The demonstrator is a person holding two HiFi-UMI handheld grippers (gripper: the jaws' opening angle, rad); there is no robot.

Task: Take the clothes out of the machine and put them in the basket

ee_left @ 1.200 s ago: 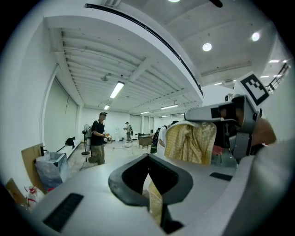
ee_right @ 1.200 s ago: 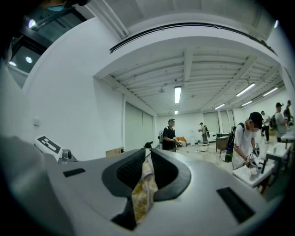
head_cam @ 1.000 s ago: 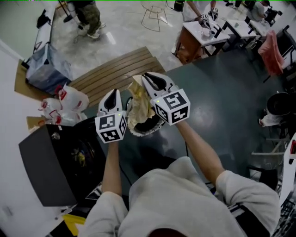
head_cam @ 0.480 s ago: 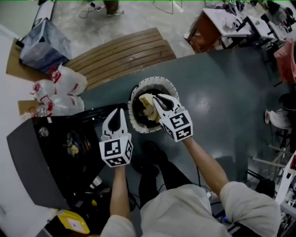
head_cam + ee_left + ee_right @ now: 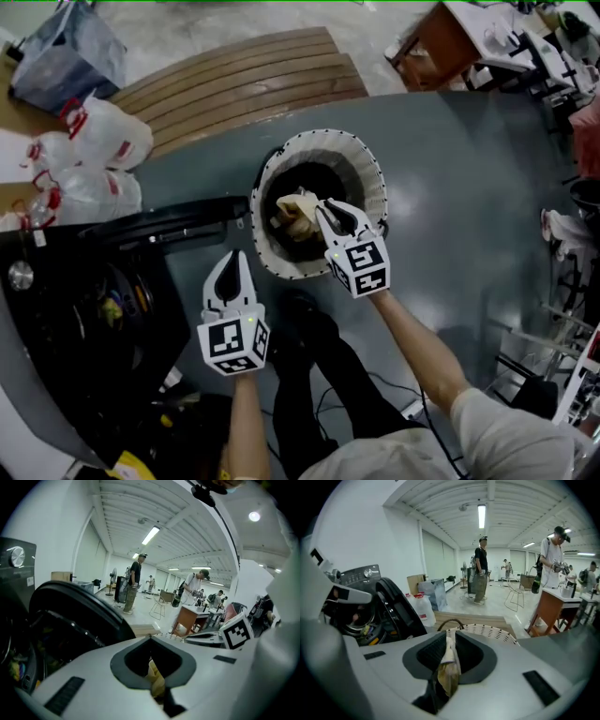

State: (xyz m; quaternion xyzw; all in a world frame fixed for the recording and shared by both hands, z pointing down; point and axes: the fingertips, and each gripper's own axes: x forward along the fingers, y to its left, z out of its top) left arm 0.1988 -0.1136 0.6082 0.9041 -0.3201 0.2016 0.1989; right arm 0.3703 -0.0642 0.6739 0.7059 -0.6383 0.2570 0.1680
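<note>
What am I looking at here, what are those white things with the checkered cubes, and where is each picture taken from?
No robot: a person holds a two-jaw gripper in each hand; the cubes belong to them. One picture comes from a camera on the person's head, looking down; the other two from a camera on each gripper. On the floor stand a dark washing machine, door open, and a white woven basket. The right gripper pinches a yellowish cloth over the basket, its jaws having just been opening. The left gripper has its jaws together; something yellow shows between them, I can't tell what.
</note>
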